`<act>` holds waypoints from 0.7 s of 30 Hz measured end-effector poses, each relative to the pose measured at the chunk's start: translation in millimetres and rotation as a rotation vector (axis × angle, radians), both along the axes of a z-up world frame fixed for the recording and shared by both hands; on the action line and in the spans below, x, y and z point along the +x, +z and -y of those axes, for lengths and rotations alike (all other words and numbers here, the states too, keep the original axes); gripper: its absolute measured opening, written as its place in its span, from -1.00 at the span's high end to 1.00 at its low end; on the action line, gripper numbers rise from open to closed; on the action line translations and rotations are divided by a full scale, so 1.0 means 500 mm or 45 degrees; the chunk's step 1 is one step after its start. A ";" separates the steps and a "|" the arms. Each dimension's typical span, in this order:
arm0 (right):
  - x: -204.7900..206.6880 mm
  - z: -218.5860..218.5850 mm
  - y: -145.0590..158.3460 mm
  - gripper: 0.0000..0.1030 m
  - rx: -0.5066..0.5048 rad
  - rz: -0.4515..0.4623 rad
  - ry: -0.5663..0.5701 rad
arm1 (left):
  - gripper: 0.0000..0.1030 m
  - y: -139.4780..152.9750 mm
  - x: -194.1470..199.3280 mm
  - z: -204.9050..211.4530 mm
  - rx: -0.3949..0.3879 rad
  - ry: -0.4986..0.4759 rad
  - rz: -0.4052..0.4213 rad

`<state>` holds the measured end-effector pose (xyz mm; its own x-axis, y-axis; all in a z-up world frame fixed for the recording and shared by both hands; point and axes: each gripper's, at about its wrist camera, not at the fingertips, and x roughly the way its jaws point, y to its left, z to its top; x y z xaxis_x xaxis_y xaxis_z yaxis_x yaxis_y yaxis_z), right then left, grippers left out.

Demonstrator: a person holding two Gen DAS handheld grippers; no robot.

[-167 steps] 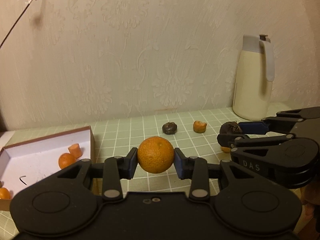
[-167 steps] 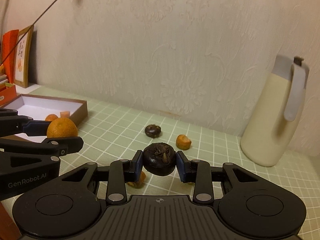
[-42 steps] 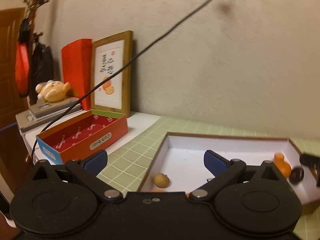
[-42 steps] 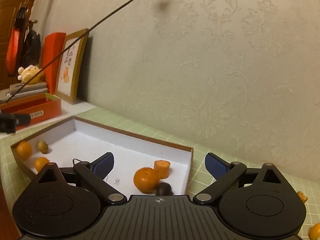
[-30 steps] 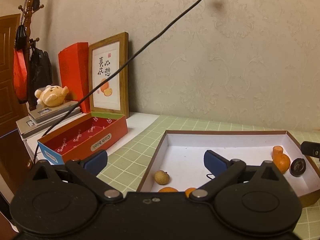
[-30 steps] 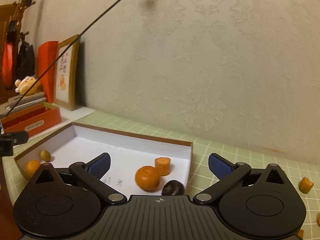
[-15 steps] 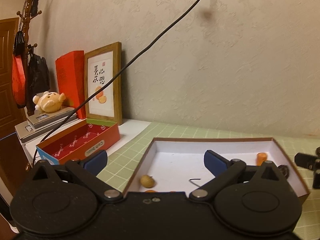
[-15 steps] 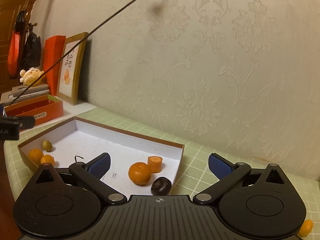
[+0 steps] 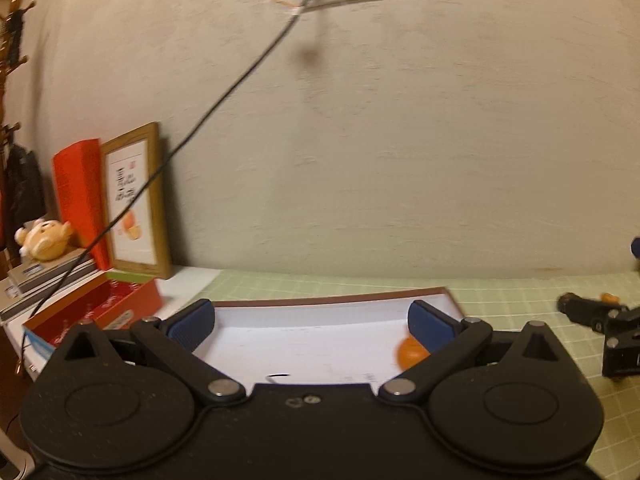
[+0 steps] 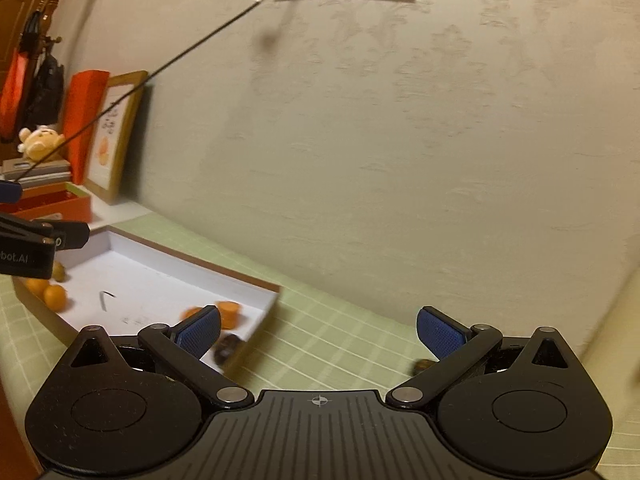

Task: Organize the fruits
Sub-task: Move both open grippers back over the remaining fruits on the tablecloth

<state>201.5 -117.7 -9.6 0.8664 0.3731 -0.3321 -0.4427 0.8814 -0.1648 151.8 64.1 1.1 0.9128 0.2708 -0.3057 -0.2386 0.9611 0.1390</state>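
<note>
Sitting inside the shallow white box [image 10: 160, 276], several fruits are already sorted: a mandarin [image 10: 192, 313] and an orange cut piece [image 10: 229, 313] near its 5 o'clock corner, a dark round fruit [image 10: 226, 352] just beside them against the wall, and two small oranges [image 10: 47, 293] with a brownish-green one at the 9 o'clock end. In the left wrist view the same mandarin [image 9: 411, 353] shows at the box's 3 o'clock side, partly hidden by a pad. The job looks well advanced but not finished: on the green gridded desk [image 10: 340, 344] outside the box, a dark blurred lump [image 10: 421, 367] sits at 4 o'clock, and a small orange bit [image 9: 609, 298] lies at 3 o'clock in the left view, so at least two pieces seem left to collect.

Both tools are empty. The left claw [image 9: 311, 324] stands wide open above the box, its blue pads well apart and touching nothing. The right claw [image 10: 319, 330] is equally wide, one pad over the box corner, the other over the desk, gripping nothing. Farther out at 9 o'clock stand a red box [image 9: 92, 312], a framed picture [image 9: 134, 204] and a plush toy [image 9: 43, 239].
</note>
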 end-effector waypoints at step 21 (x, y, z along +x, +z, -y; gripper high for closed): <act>-0.051 0.261 0.029 -1.00 0.055 0.023 -0.260 | -0.88 -0.029 0.004 0.249 -0.004 -0.343 0.010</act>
